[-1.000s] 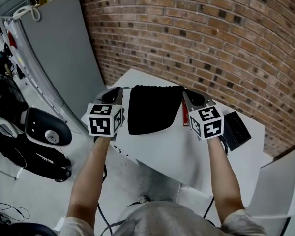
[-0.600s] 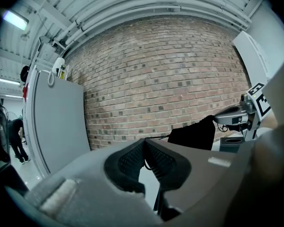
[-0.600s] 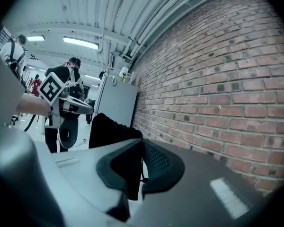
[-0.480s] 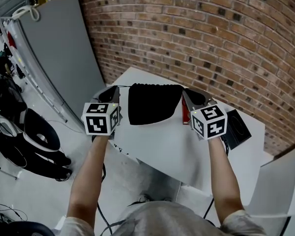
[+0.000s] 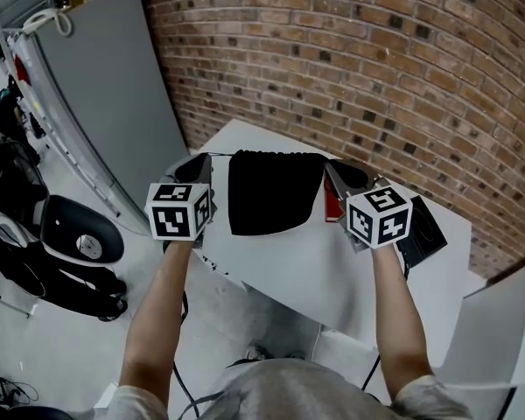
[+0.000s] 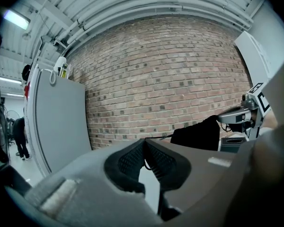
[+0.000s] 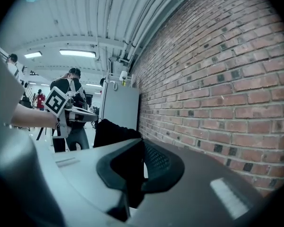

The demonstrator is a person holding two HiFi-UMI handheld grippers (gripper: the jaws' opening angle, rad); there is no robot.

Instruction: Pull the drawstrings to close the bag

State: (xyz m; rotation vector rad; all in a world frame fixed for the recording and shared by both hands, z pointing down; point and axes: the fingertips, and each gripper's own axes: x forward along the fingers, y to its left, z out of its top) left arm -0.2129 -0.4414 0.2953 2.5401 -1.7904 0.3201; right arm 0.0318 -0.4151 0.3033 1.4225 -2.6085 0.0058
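Left tool point(image 5: 203, 158) and right tool point(image 5: 332, 165) are each clamped on a drawstring point(image 6: 145, 163) beside the bag point(image 5: 271, 191); I'd pull both level, straight apart, evenly, over the tabletop point(image 5: 289, 269)

The bag point(image 5: 273, 195) is black, the table point(image 5: 332, 269) white, the brick wall point(image 5: 376, 59) reddish-brown.

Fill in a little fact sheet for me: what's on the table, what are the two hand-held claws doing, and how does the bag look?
Setting: white table beside a brick wall
Bag: black bag between the two grippers, top edge gathered
Left gripper: jaws together on a thin drawstring that runs to the bag
Right gripper: jaws together at the bag's top right corner; any cord in them is not clear
Also there: black box at the right
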